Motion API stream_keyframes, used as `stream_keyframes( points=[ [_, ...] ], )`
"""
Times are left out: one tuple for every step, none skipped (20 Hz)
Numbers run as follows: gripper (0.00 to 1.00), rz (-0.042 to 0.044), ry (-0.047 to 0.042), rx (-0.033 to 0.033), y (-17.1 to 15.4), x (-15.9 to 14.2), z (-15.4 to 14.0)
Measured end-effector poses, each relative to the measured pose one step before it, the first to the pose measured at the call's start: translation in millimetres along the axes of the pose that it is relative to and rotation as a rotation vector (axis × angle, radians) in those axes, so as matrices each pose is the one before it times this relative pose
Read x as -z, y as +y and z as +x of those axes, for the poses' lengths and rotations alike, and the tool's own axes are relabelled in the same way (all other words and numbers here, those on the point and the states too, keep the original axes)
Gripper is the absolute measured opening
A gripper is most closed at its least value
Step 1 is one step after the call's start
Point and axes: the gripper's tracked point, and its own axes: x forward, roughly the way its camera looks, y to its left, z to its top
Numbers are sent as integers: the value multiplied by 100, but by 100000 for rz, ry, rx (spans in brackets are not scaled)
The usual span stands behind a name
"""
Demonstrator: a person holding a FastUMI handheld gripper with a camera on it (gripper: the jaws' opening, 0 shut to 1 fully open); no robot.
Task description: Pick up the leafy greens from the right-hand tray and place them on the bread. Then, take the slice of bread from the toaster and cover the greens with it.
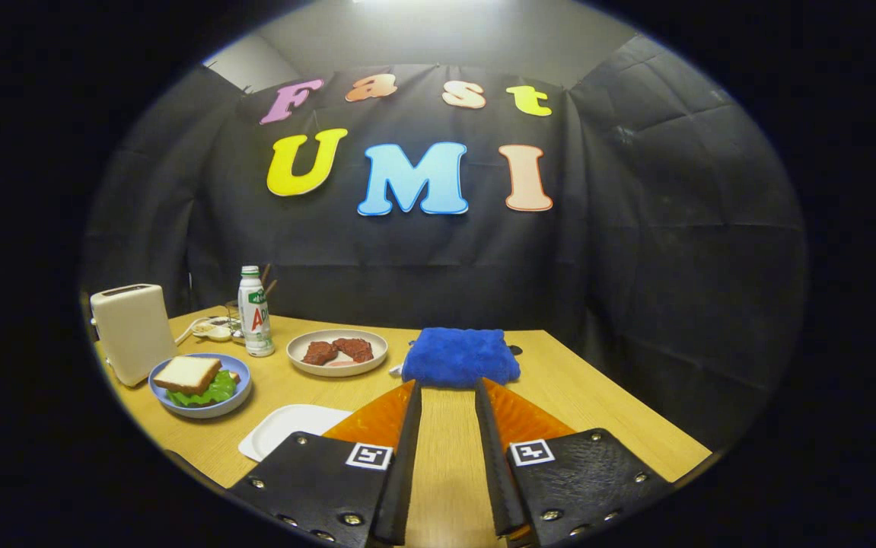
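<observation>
My tool hangs released, gripping nothing — the bread slice already covers the greens on the blue plate; a careless swing could topple the bottle.

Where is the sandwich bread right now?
In the gripper view the bread slice lies on the leafy greens in the blue plate, beside the toaster, far left of the open gripper, whose fingers hold nothing.

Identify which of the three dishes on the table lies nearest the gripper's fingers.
The white rectangular tray, bare and just beside the open gripper. The blue plate with the sandwich and the round plate with meat sit farther off, toward the toaster and bottle.
</observation>
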Motion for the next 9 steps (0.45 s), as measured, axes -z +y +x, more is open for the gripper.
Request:
stream_keyframes(
  points=[
    [42,2169,-2565,-974,-1643,-457,33],
    [42,1205,-2703,24,-1648,-633,-98],
    [42,80,-3136,-512,-1543,-713,-97],
    [42,89,-1793,-452,-1525,-490,-85],
    [42,1310,-102,-657,-1251,-257,-69],
    [42,2029,263,-821,-1247,-84,-337],
    [42,1246,1360,1317,-1578,114,-138],
    [42,45,837,856,-1860,61,-17],
    [42,-1245,596,1743,-1830,33,122]
  ],
)
